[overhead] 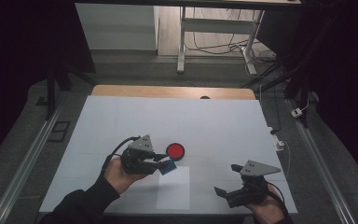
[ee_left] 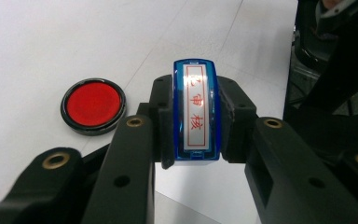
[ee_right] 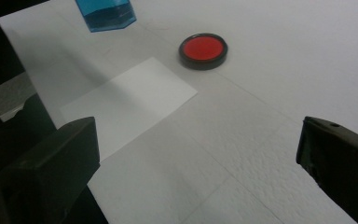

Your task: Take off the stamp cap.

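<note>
My left gripper (overhead: pixel 164 163) is shut on a blue stamp (ee_left: pixel 196 112) whose white label carries red characters. The stamp (overhead: pixel 168 167) hangs above the far left corner of a white paper sheet (overhead: pixel 174 187). A round red ink pad (overhead: pixel 175 150) in a black rim lies just beyond the stamp, to its right in the high view. The ink pad (ee_left: pixel 92 105) lies left of the jaws in the left gripper view. My right gripper (overhead: pixel 227 179) stands open near the table's front right, nothing between its jaws. The right gripper view has the stamp (ee_right: pixel 105 14), the ink pad (ee_right: pixel 203 50) and the paper sheet (ee_right: pixel 128 102) ahead.
The white table (overhead: pixel 168 121) has a wooden strip along its far edge. Beyond it stand a desk frame (overhead: pixel 214 28) and cables on the floor. Metal rails (overhead: pixel 23 163) run along both sides of the table.
</note>
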`<action>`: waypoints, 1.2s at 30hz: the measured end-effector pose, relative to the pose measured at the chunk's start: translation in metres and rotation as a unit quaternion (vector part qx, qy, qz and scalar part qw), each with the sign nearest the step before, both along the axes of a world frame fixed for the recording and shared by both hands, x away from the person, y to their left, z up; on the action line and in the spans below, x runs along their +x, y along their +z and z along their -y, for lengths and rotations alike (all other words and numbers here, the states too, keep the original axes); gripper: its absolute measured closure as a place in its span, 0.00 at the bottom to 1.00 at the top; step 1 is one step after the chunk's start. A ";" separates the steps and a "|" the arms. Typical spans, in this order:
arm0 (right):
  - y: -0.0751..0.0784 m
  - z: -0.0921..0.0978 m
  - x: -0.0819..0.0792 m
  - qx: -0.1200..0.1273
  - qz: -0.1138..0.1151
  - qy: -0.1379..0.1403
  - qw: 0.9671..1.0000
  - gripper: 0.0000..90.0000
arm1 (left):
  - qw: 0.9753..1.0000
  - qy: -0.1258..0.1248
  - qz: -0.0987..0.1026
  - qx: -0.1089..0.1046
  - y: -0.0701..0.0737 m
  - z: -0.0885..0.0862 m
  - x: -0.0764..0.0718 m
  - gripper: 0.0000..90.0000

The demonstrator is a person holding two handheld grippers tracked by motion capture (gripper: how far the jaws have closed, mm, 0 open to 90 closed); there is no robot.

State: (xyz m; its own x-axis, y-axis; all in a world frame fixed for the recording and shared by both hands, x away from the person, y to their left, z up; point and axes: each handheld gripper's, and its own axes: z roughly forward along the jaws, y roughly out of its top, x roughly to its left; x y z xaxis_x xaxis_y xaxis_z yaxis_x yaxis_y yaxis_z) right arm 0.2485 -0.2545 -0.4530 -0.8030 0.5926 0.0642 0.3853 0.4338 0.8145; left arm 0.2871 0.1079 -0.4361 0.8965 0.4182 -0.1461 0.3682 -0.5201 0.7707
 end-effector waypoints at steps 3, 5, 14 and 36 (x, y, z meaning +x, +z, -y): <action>-0.001 -0.004 0.002 0.014 -0.005 0.011 1.000 0.00 | 1.000 0.003 -0.001 0.001 0.001 -0.001 0.000 0.78; -0.001 -0.005 0.005 0.028 -0.010 0.021 0.999 0.00 | 1.000 0.002 0.000 0.000 0.002 -0.001 -0.001 0.78; -0.003 -0.022 0.011 0.021 -0.014 0.046 0.999 0.00 | 1.000 -0.014 -0.001 0.000 0.000 -0.001 -0.001 0.78; -0.006 -0.065 0.020 -0.014 -0.014 0.093 0.995 0.00 | 0.999 -0.039 0.013 -0.008 0.002 -0.001 -0.002 0.78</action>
